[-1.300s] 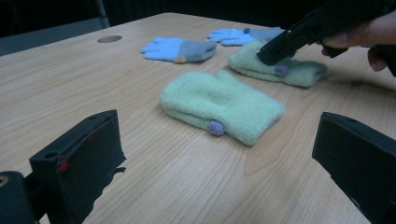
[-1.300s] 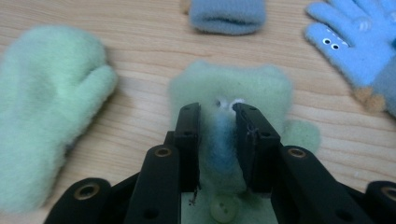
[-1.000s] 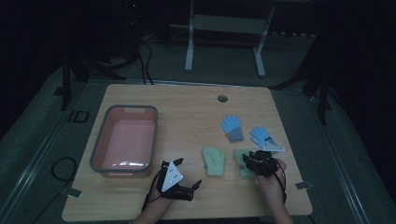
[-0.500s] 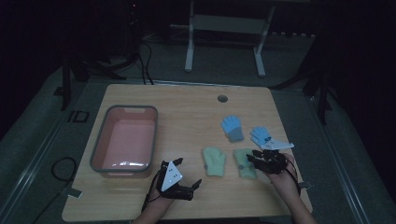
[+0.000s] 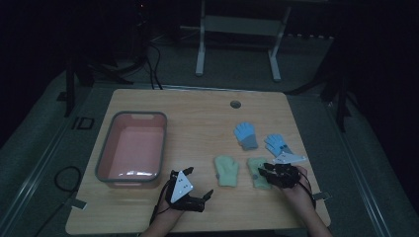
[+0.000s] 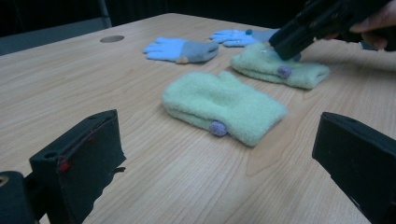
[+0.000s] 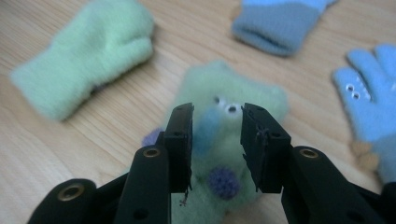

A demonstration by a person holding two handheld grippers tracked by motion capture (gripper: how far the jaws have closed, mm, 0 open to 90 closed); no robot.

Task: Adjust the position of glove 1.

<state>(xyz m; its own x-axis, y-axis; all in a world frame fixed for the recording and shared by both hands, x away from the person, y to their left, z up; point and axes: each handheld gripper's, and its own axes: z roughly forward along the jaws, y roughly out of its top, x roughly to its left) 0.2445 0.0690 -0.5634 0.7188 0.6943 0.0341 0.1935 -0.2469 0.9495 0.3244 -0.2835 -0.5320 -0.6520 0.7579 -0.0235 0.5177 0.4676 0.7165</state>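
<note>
Right gripper (image 7: 215, 140) | jaws narrowly parted over fuzzy pale-green mitten with googly eyes (image 7: 233, 135), near right of wooden table (image 5: 197, 113) | not yet pinched | advise lowering squarely, closing on cuff fabric | left gripper (image 6: 219, 154) gaping wide, idle near second green mitten (image 6: 224, 106).

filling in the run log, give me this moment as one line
right gripper open over green mitten | left gripper open, idle | pink bin empty

high: above, looks forward-down | left gripper view: low, near table | right gripper view: close, down | shared: green mitten (image 5: 259, 172) (image 6: 279, 69) (image 7: 224, 140)
</note>
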